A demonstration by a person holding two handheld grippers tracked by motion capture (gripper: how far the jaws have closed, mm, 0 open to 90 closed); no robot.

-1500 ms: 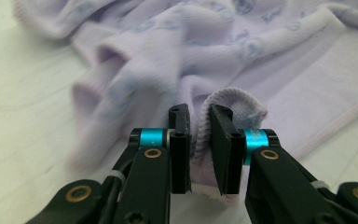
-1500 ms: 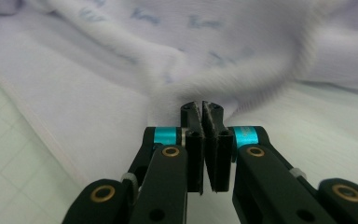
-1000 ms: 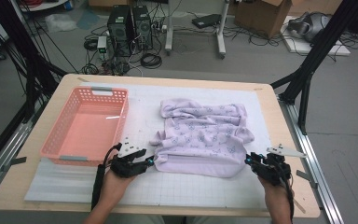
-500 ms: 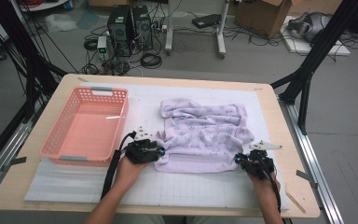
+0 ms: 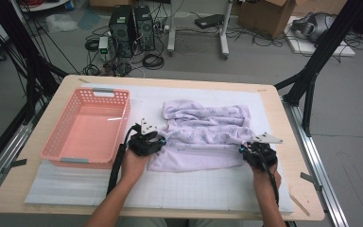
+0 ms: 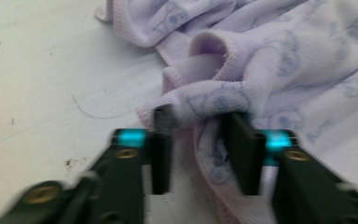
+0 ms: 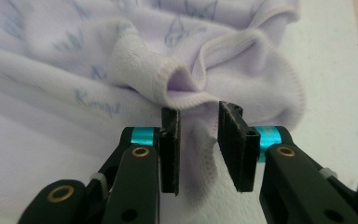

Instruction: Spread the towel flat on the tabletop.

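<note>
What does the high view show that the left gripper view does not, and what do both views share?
High view alone: the pink basket left of the cloth, the right gripper at the cloth's right edge, both forearms, and computers on the floor. Left gripper view alone: a folded hem of cloth lying between the left gripper's parted jaws, which have just been opening, plus faint printed figures. Both share the lilac cloth and the white table mat.

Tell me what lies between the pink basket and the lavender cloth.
In the high view, the left claw sits there at the lavender cloth's edge; farther back, bare white mat separates it from the pink basket.
</note>
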